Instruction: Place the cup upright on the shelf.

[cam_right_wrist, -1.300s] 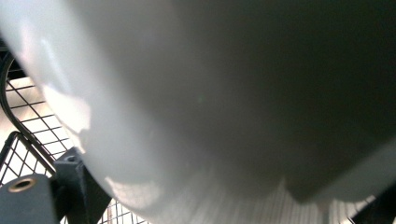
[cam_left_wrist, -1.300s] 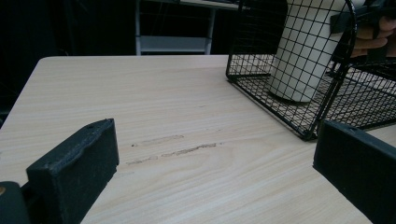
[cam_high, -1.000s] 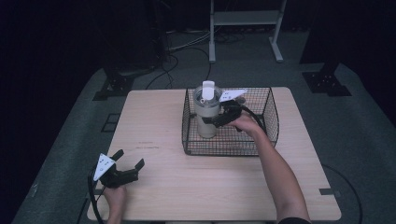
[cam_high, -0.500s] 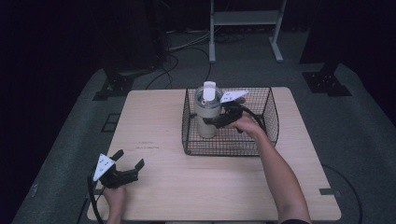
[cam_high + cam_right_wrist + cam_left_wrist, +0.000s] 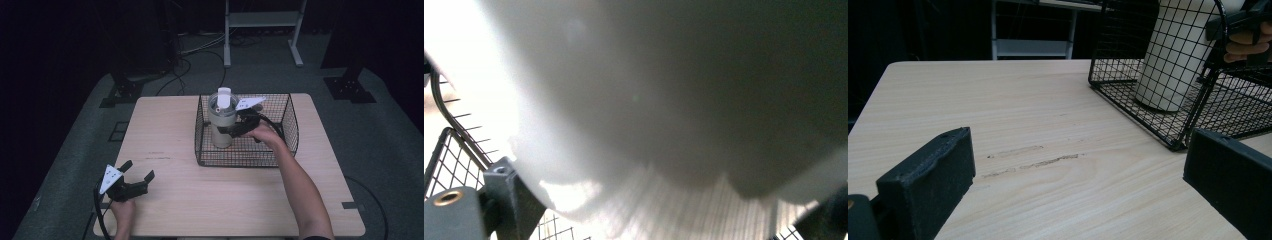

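Right gripper [image 5: 235, 131] clasps the upright white tumbler [image 5: 222, 120] from its right side inside the wire basket [image 5: 290, 131] at upper centre, while the left gripper [image 5: 136, 181], jaws apart, rests lower left.

I see a pale wooden table [image 5: 180, 125] on grey carpet [image 5: 385, 135]. A black wire basket [image 5: 287, 117] sits on its far right half. Faint scuff marks [image 5: 155, 158] cross the wood left of centre.
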The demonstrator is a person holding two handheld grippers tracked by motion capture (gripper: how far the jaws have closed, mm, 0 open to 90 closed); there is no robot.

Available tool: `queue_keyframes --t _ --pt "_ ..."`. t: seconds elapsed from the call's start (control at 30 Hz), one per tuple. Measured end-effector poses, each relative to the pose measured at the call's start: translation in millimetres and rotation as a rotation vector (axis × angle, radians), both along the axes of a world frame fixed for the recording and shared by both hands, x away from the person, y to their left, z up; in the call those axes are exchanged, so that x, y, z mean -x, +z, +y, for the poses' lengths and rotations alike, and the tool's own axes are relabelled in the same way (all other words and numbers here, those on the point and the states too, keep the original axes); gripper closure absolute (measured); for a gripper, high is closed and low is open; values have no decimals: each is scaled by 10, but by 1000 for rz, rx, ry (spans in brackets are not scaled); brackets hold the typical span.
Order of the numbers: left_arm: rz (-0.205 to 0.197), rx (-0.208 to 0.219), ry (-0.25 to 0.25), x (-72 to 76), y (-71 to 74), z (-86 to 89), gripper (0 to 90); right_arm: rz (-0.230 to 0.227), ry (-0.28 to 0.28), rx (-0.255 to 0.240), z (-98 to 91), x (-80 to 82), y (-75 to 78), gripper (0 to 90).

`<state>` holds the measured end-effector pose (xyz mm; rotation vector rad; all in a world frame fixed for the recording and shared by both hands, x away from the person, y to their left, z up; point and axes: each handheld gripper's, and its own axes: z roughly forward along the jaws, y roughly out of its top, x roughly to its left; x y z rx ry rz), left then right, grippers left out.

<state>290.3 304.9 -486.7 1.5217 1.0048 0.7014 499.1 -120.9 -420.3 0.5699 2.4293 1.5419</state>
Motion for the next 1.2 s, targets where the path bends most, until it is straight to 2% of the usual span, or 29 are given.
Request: queue_keyframes --t 0.7,1.2 --pt "-1 -4 -2 0 1 -4 0 -6 -9 -8 -102 72 59 78" --pt "1 -7 -3 3 1 -10 0 -6 -24 -9 -290 203 139 78"
